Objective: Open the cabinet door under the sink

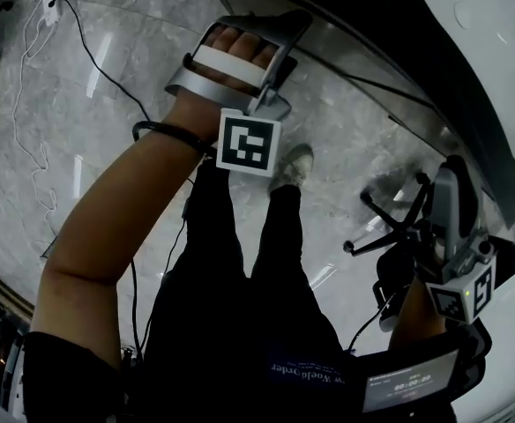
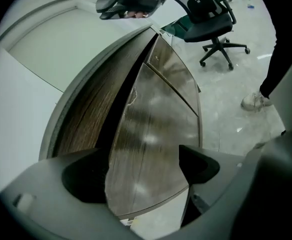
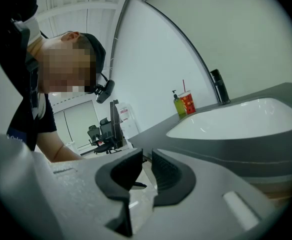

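Door (image 2: 151, 134) is ajar under the sink counter. In the left gripper view its glossy brown panel swings out from the cabinet (image 2: 83, 116), with a dark gap running along its inner edge and its lower corner close to the camera. The left gripper (image 2: 143, 151) frames that panel, jaws wide apart, one dark pad to each side and neither pressing on it. Beyond the door a black chair (image 2: 213, 16) stands on the pale floor (image 2: 226, 119), and a shoe (image 2: 256, 101) shows near the right edge.

Over to the right gripper (image 3: 147, 153): jaws drawn almost together, just a thin slit between the ribbed pads, and that slit is empty. It looks along the grey counter (image 3: 158, 129) toward the white sink (image 3: 236, 119). A black tap (image 3: 218, 86) stands at the back, and a red cup (image 3: 187, 103) sits just beside a green bottle (image 3: 178, 105) by the wall.

From the head view, the left hand (image 1: 235, 55) holds its gripper high in the picture over the marbled floor, marker cube (image 1: 249, 144) facing the camera. The right gripper sits low at the right, near the counter's edge. The person's dark legs (image 1: 240, 280) fill the middle, and a cable (image 1: 108, 73) trails across the floor.
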Demonstrator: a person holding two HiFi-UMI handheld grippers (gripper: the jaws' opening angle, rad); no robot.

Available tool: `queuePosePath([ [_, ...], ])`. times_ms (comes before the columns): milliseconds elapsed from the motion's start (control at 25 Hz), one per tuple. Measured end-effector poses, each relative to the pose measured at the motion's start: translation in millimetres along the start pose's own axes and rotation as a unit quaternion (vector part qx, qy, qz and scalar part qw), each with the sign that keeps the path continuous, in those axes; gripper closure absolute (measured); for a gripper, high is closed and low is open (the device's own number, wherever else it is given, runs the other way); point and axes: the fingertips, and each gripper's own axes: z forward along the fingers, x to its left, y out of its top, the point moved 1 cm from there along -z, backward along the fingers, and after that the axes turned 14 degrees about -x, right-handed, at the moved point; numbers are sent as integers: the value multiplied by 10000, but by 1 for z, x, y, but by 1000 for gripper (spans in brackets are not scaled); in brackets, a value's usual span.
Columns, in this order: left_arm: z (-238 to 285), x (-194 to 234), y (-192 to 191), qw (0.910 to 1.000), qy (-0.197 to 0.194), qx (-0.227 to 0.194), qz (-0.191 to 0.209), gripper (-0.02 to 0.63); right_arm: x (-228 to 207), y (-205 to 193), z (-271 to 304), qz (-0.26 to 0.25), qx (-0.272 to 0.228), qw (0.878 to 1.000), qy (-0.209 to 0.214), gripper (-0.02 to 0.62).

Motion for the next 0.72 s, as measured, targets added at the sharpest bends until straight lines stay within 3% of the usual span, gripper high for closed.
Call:
queuePosePath([
  [520,32,8,-6,9933,206,612,954,120,7,-14,-12,76,97,9999,92,549],
  [720,39,9,-7,9912,369,884,914,102,7,-17,-15,151,159,9997,117,549],
])
